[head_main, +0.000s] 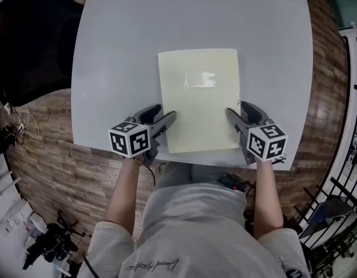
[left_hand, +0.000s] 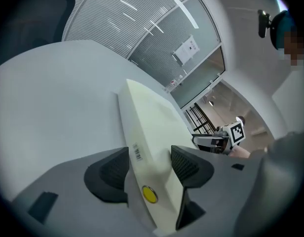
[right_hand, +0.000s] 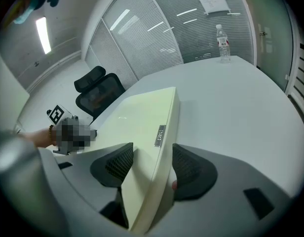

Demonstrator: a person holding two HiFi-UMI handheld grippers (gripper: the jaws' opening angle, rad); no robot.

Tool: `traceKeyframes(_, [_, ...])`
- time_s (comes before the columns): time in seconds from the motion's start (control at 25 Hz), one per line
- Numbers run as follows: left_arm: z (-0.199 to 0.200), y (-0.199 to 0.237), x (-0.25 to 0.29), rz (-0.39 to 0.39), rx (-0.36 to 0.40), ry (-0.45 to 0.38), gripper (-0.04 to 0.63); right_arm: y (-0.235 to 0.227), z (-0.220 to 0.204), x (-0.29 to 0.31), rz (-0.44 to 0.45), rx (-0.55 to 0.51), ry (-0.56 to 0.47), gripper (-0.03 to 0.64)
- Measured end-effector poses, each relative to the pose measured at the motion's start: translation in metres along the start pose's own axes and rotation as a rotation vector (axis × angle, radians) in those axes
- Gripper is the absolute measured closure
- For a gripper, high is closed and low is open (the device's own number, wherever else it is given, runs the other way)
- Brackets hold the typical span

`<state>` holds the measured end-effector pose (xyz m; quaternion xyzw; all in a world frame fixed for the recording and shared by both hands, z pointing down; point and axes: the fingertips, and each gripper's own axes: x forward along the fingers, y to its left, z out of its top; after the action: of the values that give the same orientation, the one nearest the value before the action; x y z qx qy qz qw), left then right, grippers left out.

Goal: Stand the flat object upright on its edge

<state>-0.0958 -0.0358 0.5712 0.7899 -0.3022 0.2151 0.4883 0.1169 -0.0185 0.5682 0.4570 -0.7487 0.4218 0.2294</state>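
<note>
A pale yellow flat board lies flat on the light grey table, its near edge close to the table's front edge. My left gripper is at the board's near left corner, and my right gripper is at its near right corner. In the left gripper view the board's side edge runs between the jaws of the gripper, and the pads stand off it. In the right gripper view the board's other edge likewise sits between the spread jaws. Both grippers are open.
A black office chair stands off the table's far left side. A clear water bottle stands at the table's far right corner. The table's front edge runs just under both grippers, with wooden floor below.
</note>
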Motion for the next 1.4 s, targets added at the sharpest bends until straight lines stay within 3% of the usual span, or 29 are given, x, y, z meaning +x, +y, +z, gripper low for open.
traceKeyframes(0.32, [-0.0020,-0.0022,0.0057,-0.037,-0.040,0.063,0.314,0.0030,-0.0002,0.0029,0.046,0.013,0.066,0.382])
traceKeyframes(1.4, [0.0004,-0.0076,0.0007,-0.033,-0.034,0.052,0.352,0.0062,0.0022,0.0005,0.069,0.024,0.092,0.394])
